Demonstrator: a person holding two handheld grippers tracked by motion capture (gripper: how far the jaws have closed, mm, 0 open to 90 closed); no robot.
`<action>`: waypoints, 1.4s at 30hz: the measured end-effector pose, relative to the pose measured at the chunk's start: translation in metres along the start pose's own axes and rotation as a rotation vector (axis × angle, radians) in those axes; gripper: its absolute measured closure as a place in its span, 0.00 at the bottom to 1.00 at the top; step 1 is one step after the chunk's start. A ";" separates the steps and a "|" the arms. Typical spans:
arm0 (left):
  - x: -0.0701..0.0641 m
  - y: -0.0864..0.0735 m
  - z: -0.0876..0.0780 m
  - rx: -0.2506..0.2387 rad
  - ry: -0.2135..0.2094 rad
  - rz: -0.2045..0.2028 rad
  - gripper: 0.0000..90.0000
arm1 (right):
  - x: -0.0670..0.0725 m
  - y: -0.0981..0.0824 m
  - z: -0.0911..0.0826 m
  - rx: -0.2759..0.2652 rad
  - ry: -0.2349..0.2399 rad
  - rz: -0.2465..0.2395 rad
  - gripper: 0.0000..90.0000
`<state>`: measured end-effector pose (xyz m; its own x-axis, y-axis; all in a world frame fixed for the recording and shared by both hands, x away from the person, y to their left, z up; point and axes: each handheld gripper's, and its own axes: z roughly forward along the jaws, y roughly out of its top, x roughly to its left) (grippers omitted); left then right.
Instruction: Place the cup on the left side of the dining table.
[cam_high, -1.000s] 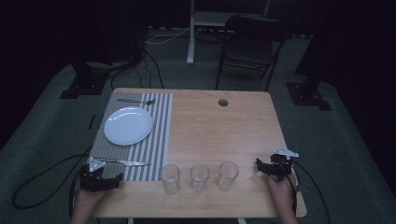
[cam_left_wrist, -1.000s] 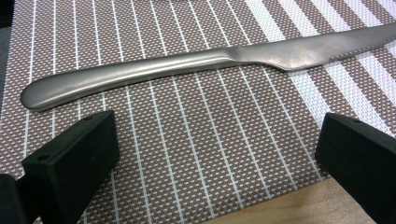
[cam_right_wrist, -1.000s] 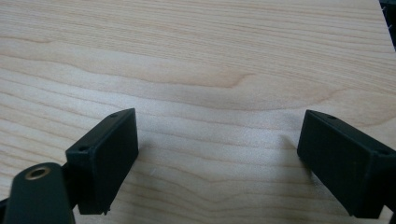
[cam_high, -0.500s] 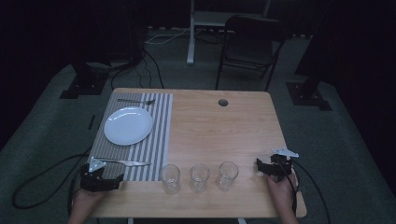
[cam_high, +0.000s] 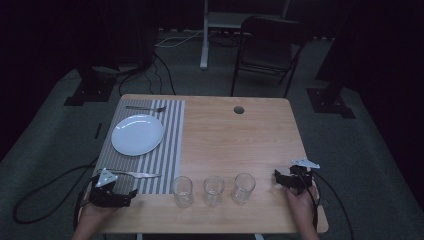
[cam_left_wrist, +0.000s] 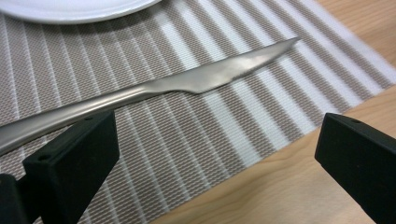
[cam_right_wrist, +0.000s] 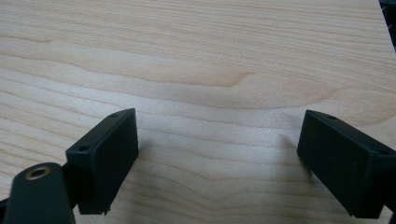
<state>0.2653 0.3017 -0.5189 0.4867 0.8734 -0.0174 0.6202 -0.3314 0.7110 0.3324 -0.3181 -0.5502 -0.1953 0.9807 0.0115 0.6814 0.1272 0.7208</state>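
From the high view, a wooden table (cam_high: 235, 145) carries a striped placemat (cam_high: 170, 150) on its left part. A white plate (cam_high: 137, 134) sits on the mat, with a fork (cam_high: 145, 108) lying across the far end of the mat and a knife (cam_high: 137, 174) lying across the near end. The left gripper (cam_high: 131, 192) rests at the table's near left corner, just in front of the knife's handle, held by a hand (cam_high: 92, 220) coming in from below. Three empty glasses (cam_high: 213, 190) stand in a row along the near edge, on bare wood beside the mat. The right gripper (cam_high: 276, 179) sits near the right edge – well apart from the glasses – with the other hand (cam_high: 302, 207) behind it. A round hole (cam_high: 238, 109) shows in the tabletop farther back. Whether either tool touches the wood is hard to tell from up here.

In the left gripper view, the jaws stand wide apart with nothing between them. The knife (cam_left_wrist: 187, 84) lies flat on the mat (cam_left_wrist: 196, 140), its handle passing behind the left-hand jaw and its blade pointing away to the upper right. The plate's rim (cam_left_wrist: 79, 9) shows at the top, and bare wood (cam_left_wrist: 280, 186) lies under the right-hand jaw.

In the right gripper view, the jaws are also spread wide – empty – low over plain wood grain (cam_right_wrist: 210, 84).
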 end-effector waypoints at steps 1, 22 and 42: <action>-0.002 0.002 -0.001 -0.006 0.004 0.007 0.00 | 0.000 0.000 0.000 0.000 0.000 0.000 0.13; -0.026 0.025 -0.019 -0.095 -0.105 0.074 0.00 | 0.000 0.000 0.000 0.000 0.000 0.000 0.13; -0.050 0.046 -0.027 -0.142 -0.234 0.155 0.02 | 0.000 0.000 0.000 0.000 0.000 0.000 0.14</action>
<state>0.2533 0.2528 -0.4667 0.7073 0.7050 -0.0511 0.4436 -0.3864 0.8087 0.3324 -0.3181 -0.5502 -0.1952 0.9807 0.0115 0.6813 0.1272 0.7208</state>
